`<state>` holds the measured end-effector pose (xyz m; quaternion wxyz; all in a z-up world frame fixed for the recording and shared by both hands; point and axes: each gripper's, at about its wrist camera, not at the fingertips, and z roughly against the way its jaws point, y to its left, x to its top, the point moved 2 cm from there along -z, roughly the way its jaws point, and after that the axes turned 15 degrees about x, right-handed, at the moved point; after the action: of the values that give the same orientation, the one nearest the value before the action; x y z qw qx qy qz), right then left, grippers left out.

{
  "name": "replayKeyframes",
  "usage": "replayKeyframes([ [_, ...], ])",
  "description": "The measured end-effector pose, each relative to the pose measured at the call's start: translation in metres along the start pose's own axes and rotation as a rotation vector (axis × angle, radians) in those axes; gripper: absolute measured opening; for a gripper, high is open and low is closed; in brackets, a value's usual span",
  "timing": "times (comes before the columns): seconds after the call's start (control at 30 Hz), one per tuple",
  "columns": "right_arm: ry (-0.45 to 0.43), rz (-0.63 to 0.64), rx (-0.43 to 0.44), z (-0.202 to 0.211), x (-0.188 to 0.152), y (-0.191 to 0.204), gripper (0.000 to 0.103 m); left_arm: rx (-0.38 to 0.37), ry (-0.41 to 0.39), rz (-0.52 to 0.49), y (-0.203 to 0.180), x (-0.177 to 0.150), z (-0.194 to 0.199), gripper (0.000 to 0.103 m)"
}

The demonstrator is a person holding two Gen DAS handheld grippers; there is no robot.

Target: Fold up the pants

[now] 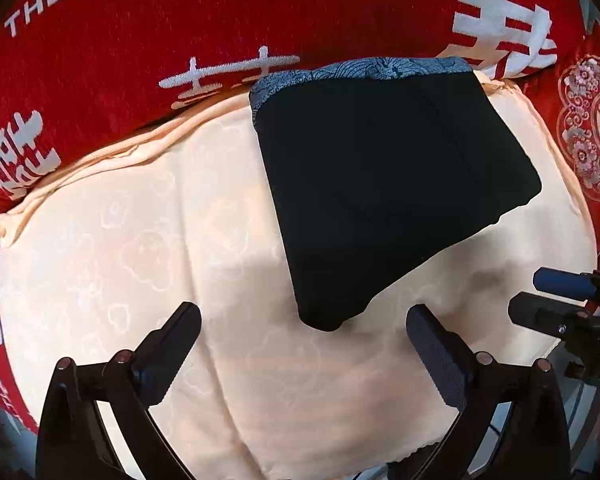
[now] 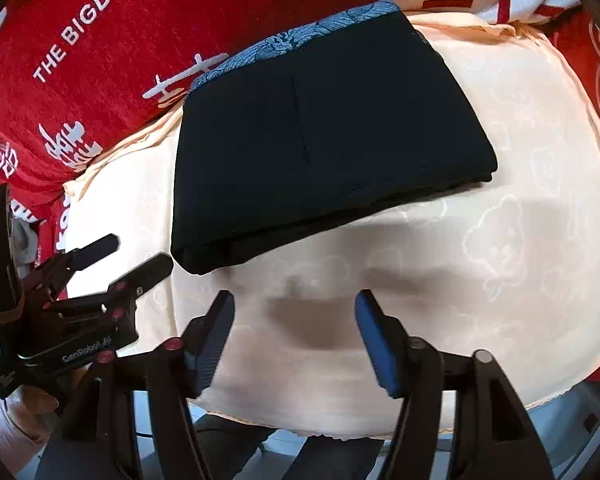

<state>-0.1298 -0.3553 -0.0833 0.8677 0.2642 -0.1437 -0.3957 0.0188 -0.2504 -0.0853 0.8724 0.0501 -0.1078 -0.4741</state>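
Black pants [image 1: 380, 184] [image 2: 320, 140] lie folded into a compact block on a peach cloth [image 1: 140, 240] [image 2: 500, 160], with a blue patterned waistband [image 1: 360, 70] [image 2: 300, 36] along the far edge. My left gripper [image 1: 304, 316] [image 2: 138, 252] hovers wide open just short of the block's near corner, touching nothing. My right gripper [image 2: 296, 300] [image 1: 540, 294] stands open over bare cloth in front of the block's near edge, and nothing is between its fingers.
A red blanket [image 1: 140, 40] [image 2: 140, 20] with white lettering borders the peach cloth at the back and on both sides. The near edge of the cloth [image 2: 340, 432] drops off towards a bluish floor. A hand [image 2: 32, 400] holds the left gripper.
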Motion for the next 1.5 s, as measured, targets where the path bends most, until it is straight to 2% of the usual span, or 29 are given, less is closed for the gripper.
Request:
replayKeyframes([
  [0.1,-0.007,0.008,-0.014,0.002,0.003,-0.001,0.071,0.004,0.019,0.001,0.0,-0.001,-0.004,0.103],
  [0.17,-0.015,0.012,-0.019,0.005,0.005,-0.003,0.08,0.003,0.031,0.012,0.001,-0.001,-0.006,0.103],
  [0.3,-0.048,0.043,-0.056,0.014,0.01,-0.007,0.082,0.016,0.046,0.028,0.0,0.002,-0.008,0.103],
  [0.43,-0.093,0.069,-0.106,0.026,0.022,-0.015,0.095,0.02,0.061,0.045,-0.001,0.006,-0.01,0.103],
  [0.57,-0.069,0.037,-0.078,0.034,0.033,-0.029,0.095,0.03,0.073,0.057,-0.006,0.012,-0.012,0.103],
  [0.9,-0.036,0.039,-0.103,0.045,0.05,-0.045,0.095,0.053,0.087,0.122,-0.008,0.027,-0.012,0.103],
  [1.03,-0.009,0.053,-0.122,0.044,0.06,-0.05,0.095,0.032,0.093,0.207,-0.002,0.034,-0.012,0.103],
  [1.23,0.083,0.037,-0.124,0.03,0.084,-0.061,0.095,0.014,0.128,0.32,0.009,0.033,-0.017,0.103],
  [1.5,0.131,0.079,-0.131,0.014,0.12,-0.053,0.095,0.027,0.173,0.386,0.022,0.033,-0.033,0.103],
])
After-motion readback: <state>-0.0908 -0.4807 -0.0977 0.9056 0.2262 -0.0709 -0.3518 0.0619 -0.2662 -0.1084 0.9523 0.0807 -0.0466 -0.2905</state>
